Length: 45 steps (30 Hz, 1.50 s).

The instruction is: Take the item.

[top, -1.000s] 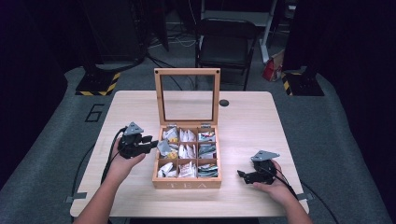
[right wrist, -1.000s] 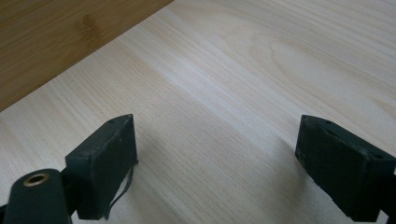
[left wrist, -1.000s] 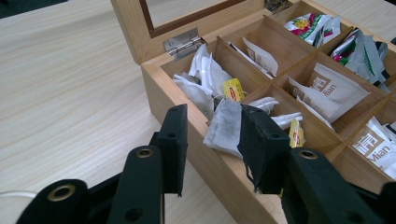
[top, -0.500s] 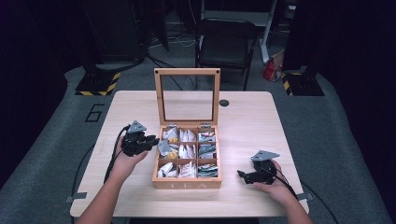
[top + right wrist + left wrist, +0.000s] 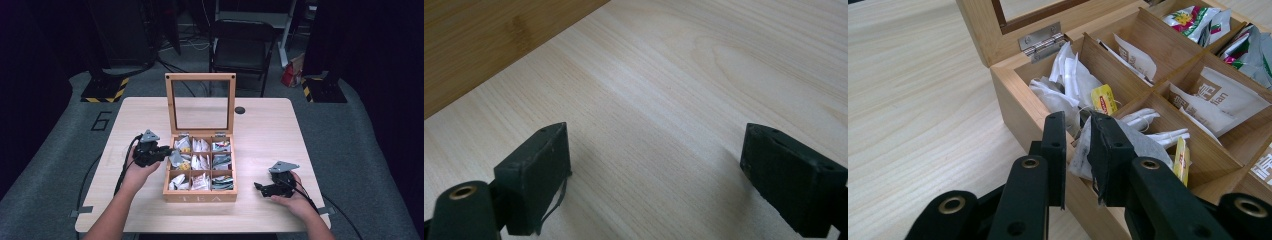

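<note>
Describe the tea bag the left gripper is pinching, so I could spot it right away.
Start at the open wooden tea box in the middle of the table. At its left wall, the left gripper is shut on a grey-white tea bag. Unlike its neighbours lying in their compartments, it sticks up over the box's edge.

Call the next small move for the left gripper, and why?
Probably lift straight up: the left gripper has its jaws nearly closed on a tea bag at the tea box's left edge, its paper still partly inside the compartment. The right gripper rests open on the table.
</note>
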### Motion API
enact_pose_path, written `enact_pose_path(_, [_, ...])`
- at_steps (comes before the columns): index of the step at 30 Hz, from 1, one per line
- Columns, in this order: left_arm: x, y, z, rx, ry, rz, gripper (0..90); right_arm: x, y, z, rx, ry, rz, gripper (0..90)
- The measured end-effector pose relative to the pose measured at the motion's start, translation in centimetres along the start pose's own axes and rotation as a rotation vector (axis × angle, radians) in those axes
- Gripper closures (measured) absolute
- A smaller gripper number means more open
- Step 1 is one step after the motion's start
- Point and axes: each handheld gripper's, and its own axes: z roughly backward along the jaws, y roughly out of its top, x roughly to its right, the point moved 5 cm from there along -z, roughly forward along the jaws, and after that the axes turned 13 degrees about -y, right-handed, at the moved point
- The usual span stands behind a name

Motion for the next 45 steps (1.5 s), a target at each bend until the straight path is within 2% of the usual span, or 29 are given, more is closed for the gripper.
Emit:
enact_pose_path(8, [-0.1,-0.3,-0.3,-0.016,-0.006,-0.004,79.4,0.0,0.0,0.0,0.000,-0.003,-0.003,11.9])
enact_pose_path(12, [0.0,-0.4,-0.4,-0.008,-0.006,0.003,81.8,0.0,0.0,0.0,0.000,-0.003,-0.003,11.9])
enact_pose_path(16, [0.0,-0.4,-0.4,-0.022,0.001,-0.021,84.1,0.0,0.0,0.0,0.000,-0.001,-0.001,11.9])
enact_pose_path(22, [0.0,-0.4,-0.4,-0.014,-0.005,-0.011,88.6,0.0,0.0,0.0,-0.002,-0.001,-0.002,11.9])
enact_pose_path(31, [0.1,-0.4,-0.4,-0.021,-0.002,-0.030,90.0,0.0,0.0,0.0,-0.001,0.000,0.000,11.9])
enact_pose_path(37, [0.3,-0.1,0.2,0.001,-0.008,-0.022,90.0,0.0,0.0,0.0,0.000,-0.001,-0.002,11.9])
enact_pose_path(38, [0.3,-0.1,0.4,-0.008,-0.008,-0.034,90.0,0.0,0.0,0.0,0.000,-0.002,-0.002,11.9])
enact_pose_path(39, [0.4,0.1,0.4,0.012,-0.006,-0.027,90.0,0.0,0.0,0.0,-0.002,0.000,-0.001,11.9])
enact_pose_path(45, [0.9,0.8,1.2,0.031,-0.015,-0.049,90.0,0.0,0.0,0.0,-0.002,0.003,0.002,11.9])
